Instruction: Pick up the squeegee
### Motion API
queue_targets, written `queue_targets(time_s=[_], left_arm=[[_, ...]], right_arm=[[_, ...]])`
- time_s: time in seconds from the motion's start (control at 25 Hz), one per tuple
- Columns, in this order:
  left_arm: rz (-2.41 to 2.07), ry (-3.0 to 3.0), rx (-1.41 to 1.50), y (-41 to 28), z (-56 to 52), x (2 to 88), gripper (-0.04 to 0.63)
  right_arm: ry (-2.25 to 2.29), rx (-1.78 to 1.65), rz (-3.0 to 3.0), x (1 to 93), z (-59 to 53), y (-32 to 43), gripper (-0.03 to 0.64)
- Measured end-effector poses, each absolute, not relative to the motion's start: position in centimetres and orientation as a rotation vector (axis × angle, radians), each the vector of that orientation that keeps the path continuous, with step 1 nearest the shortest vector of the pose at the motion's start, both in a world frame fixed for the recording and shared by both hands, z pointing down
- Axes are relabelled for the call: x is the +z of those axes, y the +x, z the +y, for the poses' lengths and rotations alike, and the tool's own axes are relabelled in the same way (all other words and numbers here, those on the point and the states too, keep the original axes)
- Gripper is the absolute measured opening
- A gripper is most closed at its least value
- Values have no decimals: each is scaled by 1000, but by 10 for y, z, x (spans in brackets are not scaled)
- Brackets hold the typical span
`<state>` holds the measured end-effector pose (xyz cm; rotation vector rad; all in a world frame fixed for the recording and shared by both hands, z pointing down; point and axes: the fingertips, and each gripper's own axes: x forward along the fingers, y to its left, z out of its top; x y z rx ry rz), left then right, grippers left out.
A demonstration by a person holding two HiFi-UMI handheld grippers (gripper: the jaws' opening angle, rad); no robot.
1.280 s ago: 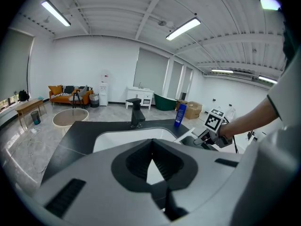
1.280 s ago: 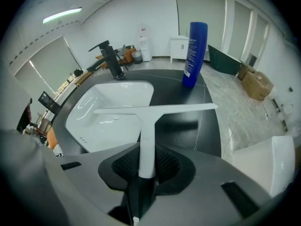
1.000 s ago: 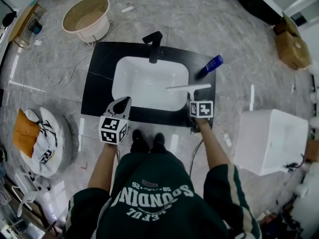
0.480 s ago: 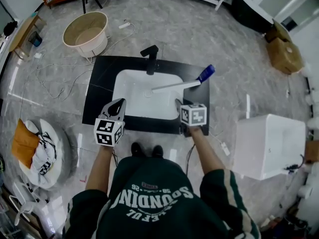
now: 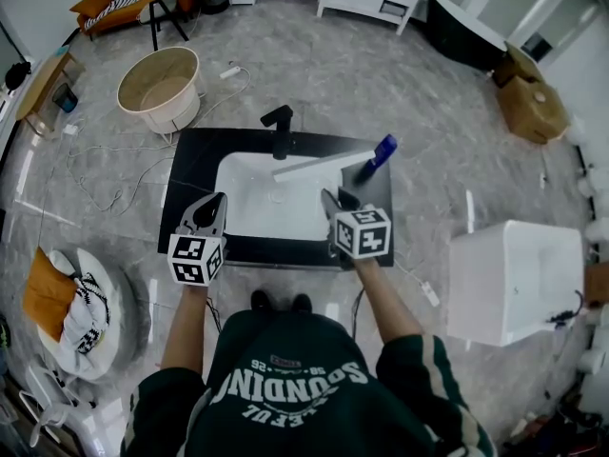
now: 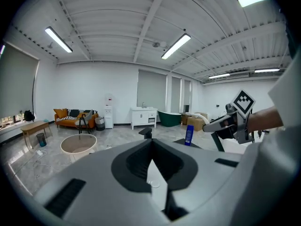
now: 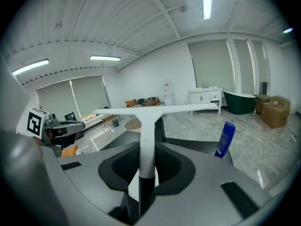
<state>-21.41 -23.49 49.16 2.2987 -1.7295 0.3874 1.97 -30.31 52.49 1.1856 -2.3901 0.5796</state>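
The squeegee [image 5: 322, 164] is white with a long blade and a dark-ended handle. My right gripper [image 5: 330, 203] is shut on that handle and holds it in the air over the white sink basin [image 5: 243, 193]. In the right gripper view the handle [image 7: 146, 145] runs up between the jaws to the level blade [image 7: 188, 108]. My left gripper [image 5: 215, 204] hovers over the basin's front left rim, shut and with nothing in it. The left gripper view shows its jaws [image 6: 151, 147] meeting at the tips, with the right gripper [image 6: 225, 124] off to the right.
The basin sits in a black countertop [image 5: 190, 160] with a black faucet [image 5: 279, 127] at the back and a blue bottle [image 5: 381, 149] at the back right. A round tub [image 5: 157, 89] and cables lie on the floor far left; a white cabinet [image 5: 514, 279] stands right.
My right gripper has lifted the squeegee off the counter's right side and carried it up and left over the basin. The left gripper has also risen a little.
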Motion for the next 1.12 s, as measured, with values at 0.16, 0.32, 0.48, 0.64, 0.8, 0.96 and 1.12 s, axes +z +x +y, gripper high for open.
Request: queue_targets(time_s=[0.16,0.32,0.48,0.64,0.8,0.96,1.12], left_arm=[[-1734,2313,374,-212,-229,485,2],[-1723,2323,372,-207,-225,485,2],[-1716,2323,362,-207,-224,486,2],[-1714,2323,364,-204,-222,486,2],[-1714,2321,364,-203,-223,487,2],[-1714,2323,362,-202,-222,485,2],[-1715,2325,364,-200,-224,483,2]], right_arm=[[1199,520,-2444,505,-295,17,75],[1207,497,-2477,496,-290,16,75],[1219,491,-2485,498,-287,18,75],[1222,493,-2489,498,-283,20,75],[1222,486,-2493,498,-285,21,75],[1225,481,-2495,496,-284,21,75],[1225,476,-2500,495,-286,22,75]])
